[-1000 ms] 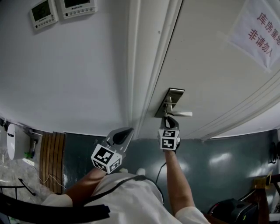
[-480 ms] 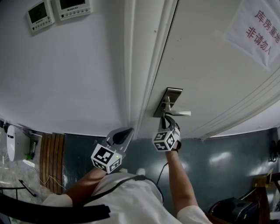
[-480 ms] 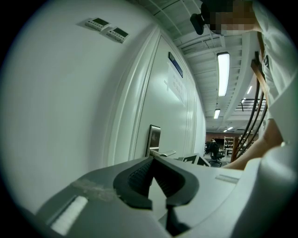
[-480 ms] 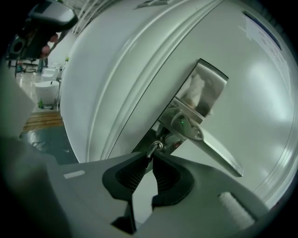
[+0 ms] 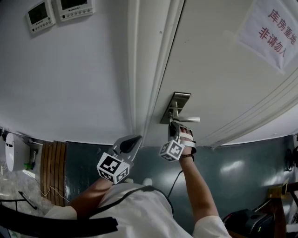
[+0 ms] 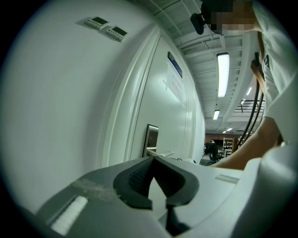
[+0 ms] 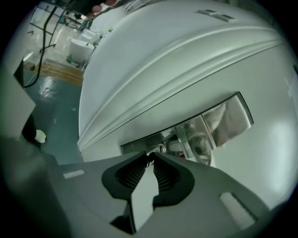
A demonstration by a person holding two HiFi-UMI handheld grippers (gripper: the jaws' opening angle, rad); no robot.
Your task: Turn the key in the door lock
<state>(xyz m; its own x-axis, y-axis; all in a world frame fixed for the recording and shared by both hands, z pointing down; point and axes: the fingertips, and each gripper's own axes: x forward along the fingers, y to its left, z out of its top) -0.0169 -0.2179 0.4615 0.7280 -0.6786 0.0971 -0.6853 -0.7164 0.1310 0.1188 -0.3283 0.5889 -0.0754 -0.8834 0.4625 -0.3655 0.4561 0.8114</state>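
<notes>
Paper sign [image 5: 272, 30] up on the door [image 5: 219, 69], two lines of red Chinese: 库房重, running off the picture's edge, and under it 非请勿入. Print on the wall panels [image 5: 74, 8] at top left is too small to read.

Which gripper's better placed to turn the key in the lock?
The right gripper. Its jaws, just eased open slightly, pinch the key at the lock plate. The left gripper hangs back beside the door frame, jaws together, empty.

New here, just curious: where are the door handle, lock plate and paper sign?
door handle [image 5: 193, 119]: head view, its lever.
lock plate [image 5: 179, 100]: head view, upper part.
paper sign [image 5: 274, 30]: head view, sheet's middle.
</notes>
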